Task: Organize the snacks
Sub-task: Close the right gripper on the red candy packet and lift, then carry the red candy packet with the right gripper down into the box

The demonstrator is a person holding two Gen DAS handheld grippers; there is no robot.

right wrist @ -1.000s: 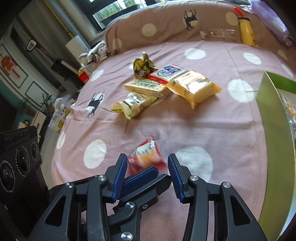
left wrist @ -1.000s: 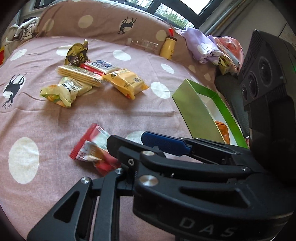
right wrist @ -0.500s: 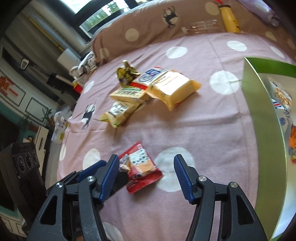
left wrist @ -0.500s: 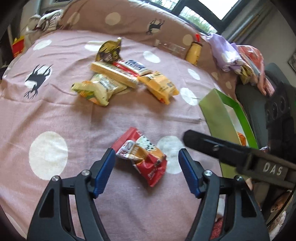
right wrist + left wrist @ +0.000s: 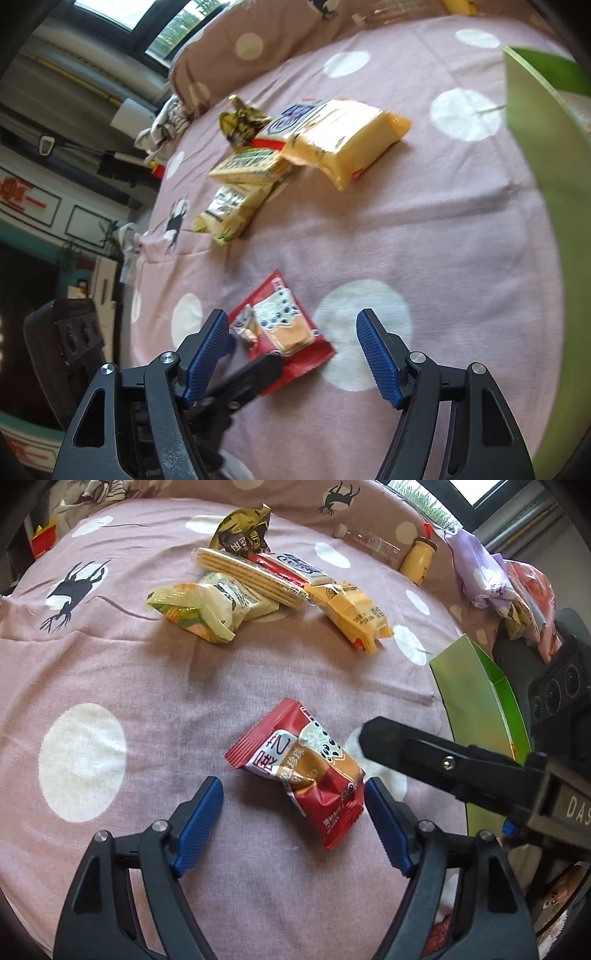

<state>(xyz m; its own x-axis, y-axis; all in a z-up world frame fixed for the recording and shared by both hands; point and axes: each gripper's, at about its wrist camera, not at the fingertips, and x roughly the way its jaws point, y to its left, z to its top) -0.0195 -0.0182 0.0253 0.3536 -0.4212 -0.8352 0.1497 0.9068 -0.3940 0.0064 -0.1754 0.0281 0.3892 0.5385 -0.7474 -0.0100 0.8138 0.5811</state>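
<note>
Left gripper (image 5: 293,801) has closed in on the red snack packet (image 5: 303,771), now bracketed by its spread pads; right gripper (image 5: 290,338) remains released. Bedspread (image 5: 129,672) pile unchanged.

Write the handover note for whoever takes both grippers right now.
Left gripper: open, empty, straddling the red snack packet on the pink spotted cloth.
Right gripper: open, empty, just beside the same packet.
Green box: open, to the right; some snacks seem to be inside already.
Left to do: the red packet, then the pile of five packets farther back.
</note>
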